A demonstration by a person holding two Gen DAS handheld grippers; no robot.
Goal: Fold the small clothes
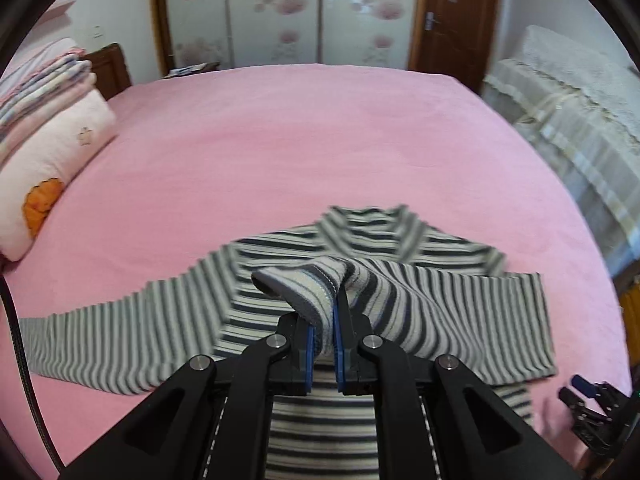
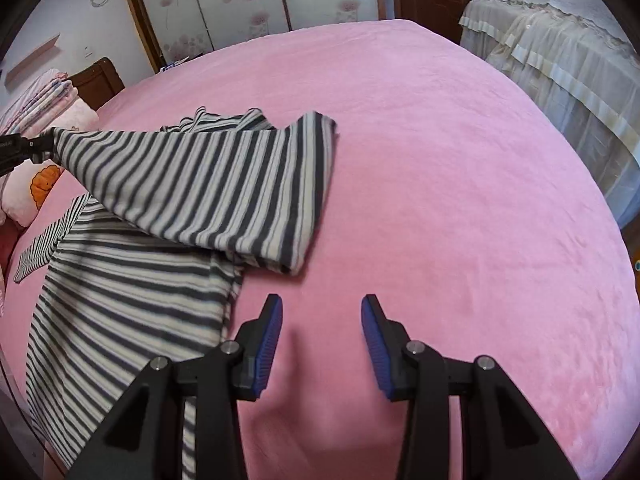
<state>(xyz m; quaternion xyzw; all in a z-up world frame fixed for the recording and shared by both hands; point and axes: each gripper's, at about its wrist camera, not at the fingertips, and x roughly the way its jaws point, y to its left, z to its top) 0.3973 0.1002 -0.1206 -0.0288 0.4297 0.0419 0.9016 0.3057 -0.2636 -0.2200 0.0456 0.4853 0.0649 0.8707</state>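
Pink bedding covers the wide bed that fills both views, with flowered sliding wardrobe doors and a brown door along the top of the frame. Folded blankets are stacked at the upper left of the left wrist view.

Your left gripper is closed on a cuff of the striped top, which lies spread across the lower middle of that view. The pinched sleeve is lifted and drawn over the body of the top, with the other sleeve lying flat toward the lower left.

Your right gripper hovers over bare bedding at the lower centre of its view, fingers wide apart and holding nothing, just beside the top's edge.

Folding seems to be at an early stage: one sleeve is partly brought in, while the second sleeve and the body folds look untouched.

Tiny lettering shows on the left gripper's side at the far left of the right wrist view, too small to read.
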